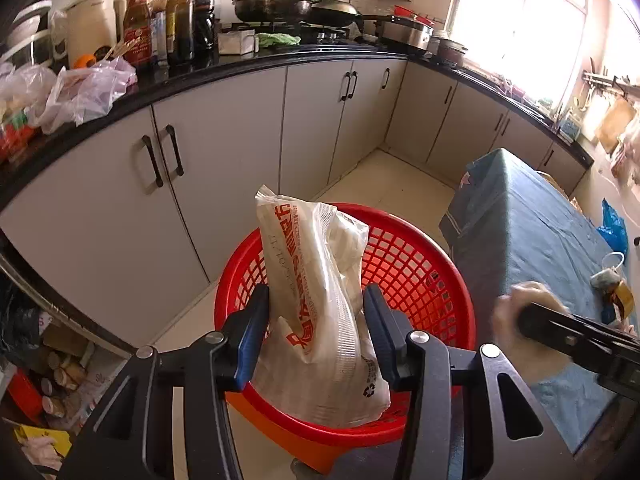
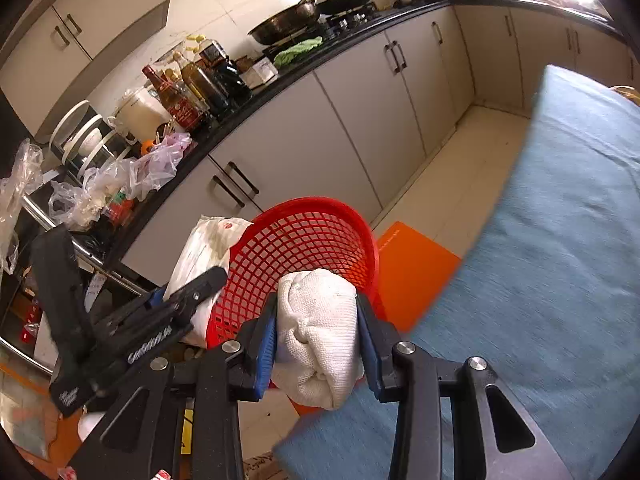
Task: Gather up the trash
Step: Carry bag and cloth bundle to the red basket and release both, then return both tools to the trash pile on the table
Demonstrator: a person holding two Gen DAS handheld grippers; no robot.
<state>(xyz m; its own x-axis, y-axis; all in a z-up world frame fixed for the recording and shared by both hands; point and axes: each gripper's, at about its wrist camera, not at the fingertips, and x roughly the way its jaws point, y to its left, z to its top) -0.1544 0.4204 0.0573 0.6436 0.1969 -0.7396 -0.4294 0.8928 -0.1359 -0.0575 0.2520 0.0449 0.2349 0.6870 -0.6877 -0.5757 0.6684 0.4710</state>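
The left gripper [image 1: 318, 336] has its jaws clamped on a white plastic bag [image 1: 320, 300] printed with red characters, and holds it over the mouth of the red mesh basket [image 1: 420, 264], the bag's lower end hanging down inside the rim. The right gripper [image 2: 318, 340] has its jaws closed on a bunched white knitted cloth [image 2: 320, 332], which sits just at the near edge of the same basket [image 2: 308, 248]; whether the cloth touches the rim is hard to tell through the fisheye bend. In the right wrist view the left gripper [image 2: 192, 288] shows at the left of the basket with the bag [image 2: 204, 252] sticking up from it. In the left wrist view a hand [image 1: 524, 332] grips the black handle of the other tool at the right, above the blue cloth [image 1: 540, 232] that covers the desk. The basket stands on the pale tiled floor [image 1: 384, 184] in front of grey cupboards [image 1: 224, 152], beside an orange board [image 2: 412, 268].
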